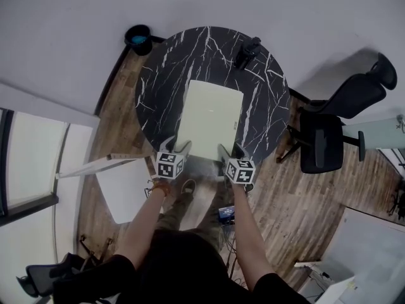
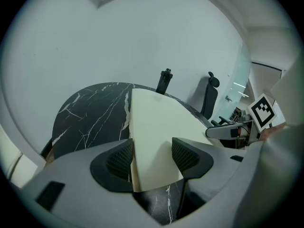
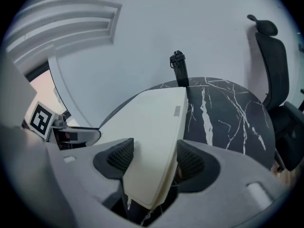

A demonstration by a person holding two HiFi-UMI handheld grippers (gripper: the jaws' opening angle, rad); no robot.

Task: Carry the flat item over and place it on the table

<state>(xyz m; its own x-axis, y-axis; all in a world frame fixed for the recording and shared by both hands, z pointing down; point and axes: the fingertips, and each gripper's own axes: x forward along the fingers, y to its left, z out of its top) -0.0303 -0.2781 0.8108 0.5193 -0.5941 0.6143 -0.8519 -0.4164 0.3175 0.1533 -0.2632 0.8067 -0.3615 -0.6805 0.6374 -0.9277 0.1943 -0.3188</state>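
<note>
A pale cream flat panel point(image 1: 211, 119) lies on the round black marble table point(image 1: 164, 62), its near edge at the table's near rim. My left gripper point(image 1: 175, 146) stands open astride the panel's near left corner, and my right gripper point(image 1: 229, 151) stands open astride the near right corner. In the left gripper view the panel point(image 2: 156, 132) runs between the spread jaws of the left gripper point(image 2: 152, 156) over the table point(image 2: 90, 113). The right gripper view shows the same: the panel point(image 3: 152, 127) sits inside the right gripper point(image 3: 154, 158), with a gap at the pads.
A black upright object point(image 1: 247, 50) stands on the table's far side. A black office chair point(image 1: 329, 132) is to the right. A black bin point(image 1: 138, 38) sits by the wall at the far left. A white board point(image 1: 126, 189) lies on the wooden floor at my left.
</note>
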